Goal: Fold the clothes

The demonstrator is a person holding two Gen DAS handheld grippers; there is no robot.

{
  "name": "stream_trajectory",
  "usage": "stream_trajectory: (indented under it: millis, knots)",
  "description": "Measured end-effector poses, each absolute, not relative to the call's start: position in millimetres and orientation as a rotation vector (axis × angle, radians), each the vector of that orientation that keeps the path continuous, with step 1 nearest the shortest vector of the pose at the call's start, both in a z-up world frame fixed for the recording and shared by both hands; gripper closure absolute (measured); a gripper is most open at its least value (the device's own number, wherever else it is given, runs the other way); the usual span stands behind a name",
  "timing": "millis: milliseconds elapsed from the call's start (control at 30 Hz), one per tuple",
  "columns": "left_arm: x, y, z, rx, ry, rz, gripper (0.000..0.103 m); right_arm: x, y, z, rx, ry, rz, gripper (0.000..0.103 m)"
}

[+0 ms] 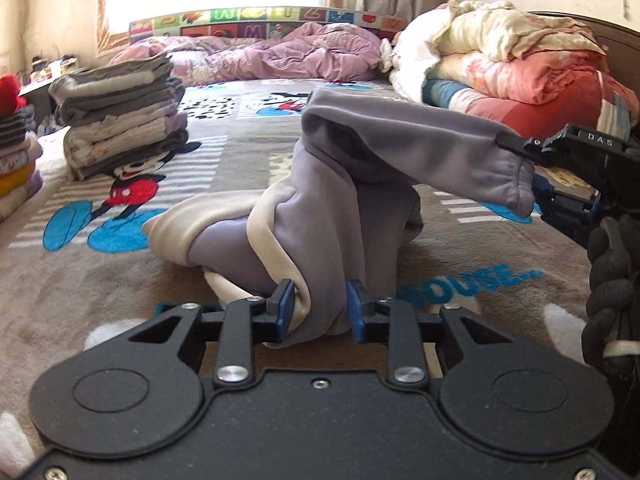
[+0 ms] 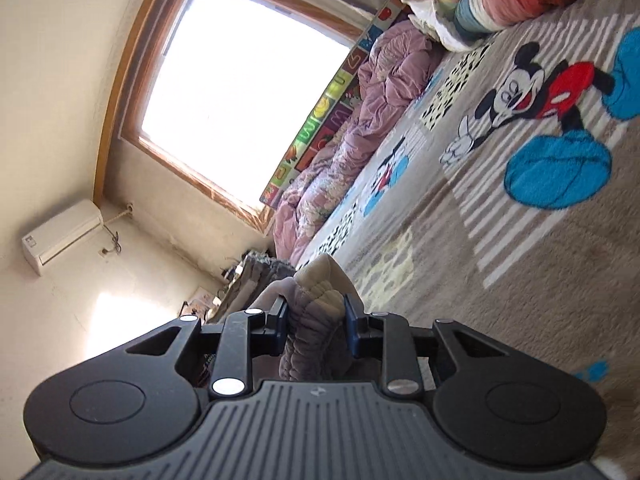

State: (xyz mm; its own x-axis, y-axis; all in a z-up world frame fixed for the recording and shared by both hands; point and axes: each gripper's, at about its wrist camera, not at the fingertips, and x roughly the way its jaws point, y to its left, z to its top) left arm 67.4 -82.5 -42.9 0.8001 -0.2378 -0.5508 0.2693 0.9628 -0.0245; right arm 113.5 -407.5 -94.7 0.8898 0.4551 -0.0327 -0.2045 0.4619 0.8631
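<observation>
The left hand-held gripper (image 1: 320, 308) is clamped on the purple garment (image 1: 340, 208) near the bed (image 1: 120, 280); the right hand-held gripper (image 2: 316, 320) pinches its cuff. I think both should lift evenly, keeping the cloth taut.

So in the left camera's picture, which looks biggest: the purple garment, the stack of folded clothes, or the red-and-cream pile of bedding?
1. Purple garment, though it is nearest the camera.
2. Pile of bedding.
3. Stack of folded clothes.
The last two look close; distance makes that order unsure.
</observation>
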Motion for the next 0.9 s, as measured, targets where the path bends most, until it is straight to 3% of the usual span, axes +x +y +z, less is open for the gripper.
stream_trajectory:
  millis: [333, 500, 600, 700, 833, 900]
  knots:
    - [36.3, -152.8, -50.0, 0.155, 0.585, -0.582, 0.079, 47.5, -528.7, -120.4, 1.149, 0.086, 0.092, 0.074]
    - [36.0, -139.9, -40.4, 0.109, 0.564, -0.552, 0.061, 20.2, -559.0, -129.2, 1.129, 0.080, -0.086, 0.075]
    - [46.1, -116.5, -33.0, 0.022, 0.556, -0.467, 0.057, 10.1, -571.5, -136.9, 1.102, 0.139, -0.250, 0.074]
    - [58.6, -87.9, -30.0, -0.077, 0.559, -0.346, 0.053, 2.3, -573.4, -139.8, 1.066, 0.156, -0.379, 0.068]
    - [73.9, -45.5, -31.5, -0.219, 0.586, -0.194, 0.051, -4.0, -558.9, -124.6, 0.948, 0.095, -0.400, 0.042]
    - [78.9, -31.8, -32.1, -0.244, 0.587, -0.147, 0.048, -0.5, -542.7, -115.0, 0.877, 0.089, -0.326, 0.042]
